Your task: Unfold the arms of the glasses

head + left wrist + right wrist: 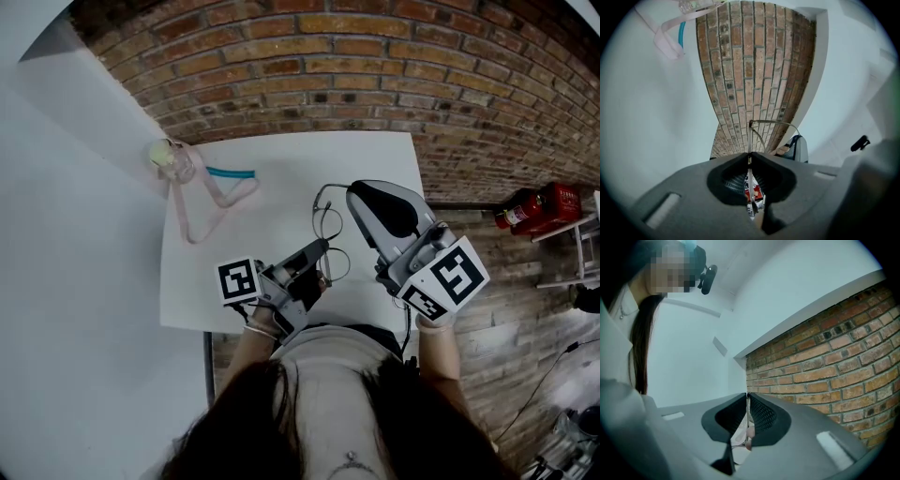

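glasses (330, 244) sit clamped between the jaws of left gripper (749, 157) and right gripper (747, 397); pulling too hard could bend a hinge.

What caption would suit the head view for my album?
Left gripper and right gripper each clamp the wire glasses over a white table.

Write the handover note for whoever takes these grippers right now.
Left gripper: jaws shut on a thin wire part of the glasses.
Right gripper: jaws shut on the glasses too.
The glasses hang between the two grippers, above the white table.
Done: glasses lifted, both grips set.
Left: probably swing both arms fully open; I cannot tell whether either is open yet.
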Motion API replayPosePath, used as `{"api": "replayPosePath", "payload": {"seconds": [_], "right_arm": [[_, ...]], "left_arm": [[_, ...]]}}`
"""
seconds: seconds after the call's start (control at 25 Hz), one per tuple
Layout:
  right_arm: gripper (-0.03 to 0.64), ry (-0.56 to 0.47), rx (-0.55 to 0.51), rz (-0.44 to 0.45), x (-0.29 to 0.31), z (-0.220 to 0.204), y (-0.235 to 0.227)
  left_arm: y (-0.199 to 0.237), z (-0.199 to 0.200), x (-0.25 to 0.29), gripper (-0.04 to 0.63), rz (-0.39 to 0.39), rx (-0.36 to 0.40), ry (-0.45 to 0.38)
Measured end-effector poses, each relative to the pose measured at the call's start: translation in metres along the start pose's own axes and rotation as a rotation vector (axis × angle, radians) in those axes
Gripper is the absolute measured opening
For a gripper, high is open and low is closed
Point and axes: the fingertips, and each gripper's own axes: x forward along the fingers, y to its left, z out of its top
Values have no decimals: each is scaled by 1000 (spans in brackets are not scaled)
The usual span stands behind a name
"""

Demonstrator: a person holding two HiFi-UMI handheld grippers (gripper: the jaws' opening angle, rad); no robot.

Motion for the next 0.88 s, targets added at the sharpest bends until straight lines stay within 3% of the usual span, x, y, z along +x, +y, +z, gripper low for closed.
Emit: {"api": "replayPosePath", "payload": {"seconds": [0.88], "right_arm": [[38,-20,1,40,-5,3,7]], "left_arm": [[-2,1,1,25,-18,-17,-15]]}}
